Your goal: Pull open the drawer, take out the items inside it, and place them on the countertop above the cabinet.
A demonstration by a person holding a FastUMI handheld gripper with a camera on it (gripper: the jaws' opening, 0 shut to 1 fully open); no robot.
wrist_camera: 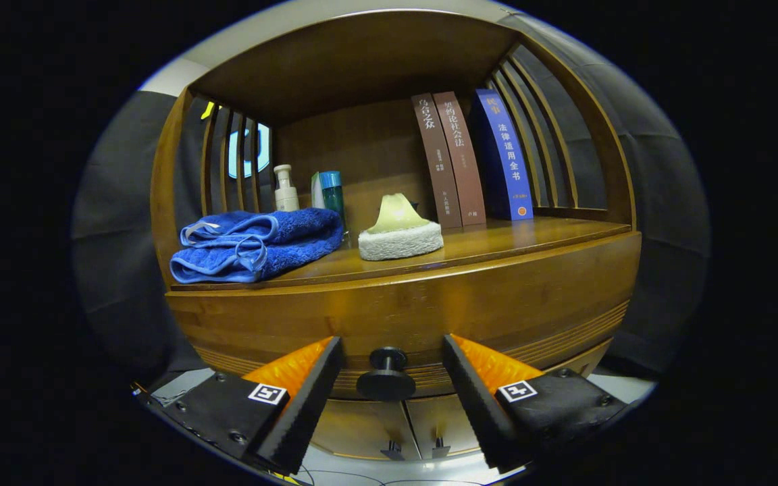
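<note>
A wooden cabinet fills the view, with its drawer front (402,317) shut below the countertop (497,246). A round dark knob (386,375) sticks out from the drawer's lower middle. My gripper (389,378) is open, and the knob sits right between the two fingers, with a gap on each side. Nothing is held. The inside of the drawer is hidden.
On the countertop lie a folded blue towel (254,244) at the left and a white sponge with a pale green top (399,233) in the middle. Behind stand a pump bottle (286,191), a teal bottle (331,192) and three upright books (473,158). Two small cabinet doors (389,425) sit under the drawer.
</note>
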